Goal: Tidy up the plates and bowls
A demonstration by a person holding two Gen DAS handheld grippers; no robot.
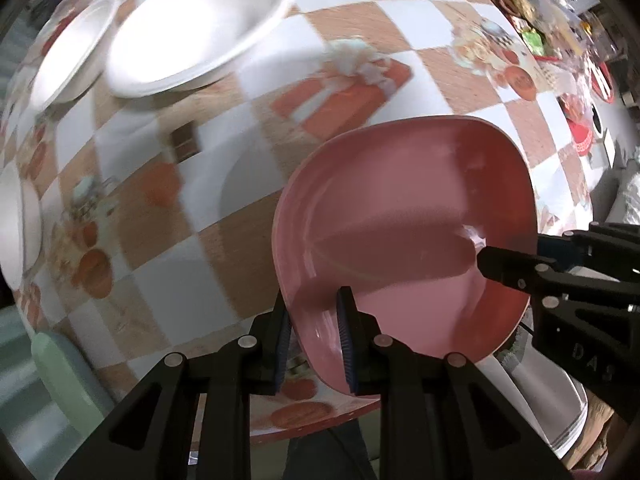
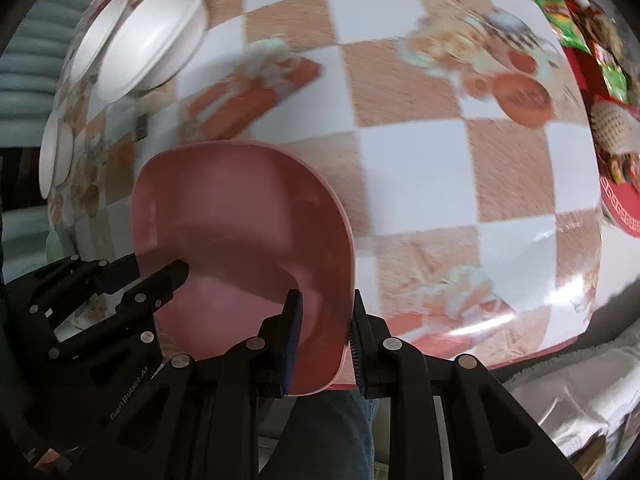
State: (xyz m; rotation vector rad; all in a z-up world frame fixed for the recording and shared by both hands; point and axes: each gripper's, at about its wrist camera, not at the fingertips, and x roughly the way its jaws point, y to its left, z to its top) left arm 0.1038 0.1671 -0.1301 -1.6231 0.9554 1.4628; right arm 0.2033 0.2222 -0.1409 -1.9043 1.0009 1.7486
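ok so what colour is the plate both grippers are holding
Pink, a plain dusty rose with no pattern. The plate shows best in the left wrist view.

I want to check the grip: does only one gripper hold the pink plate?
No. The left gripper and the right gripper each clamp an opposite rim of the pink plate.

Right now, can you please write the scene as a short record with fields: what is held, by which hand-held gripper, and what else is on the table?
held item: pink plate, lifted above the table
left hand-held gripper: shut on the plate's near rim
right hand-held gripper: shut on the opposite rim
table cover: checked cloth, white and tan squares
other dishes: two white bowls at the far left, side by side
far right edge: red tray with packets
motion blur: yes, the background is smeared
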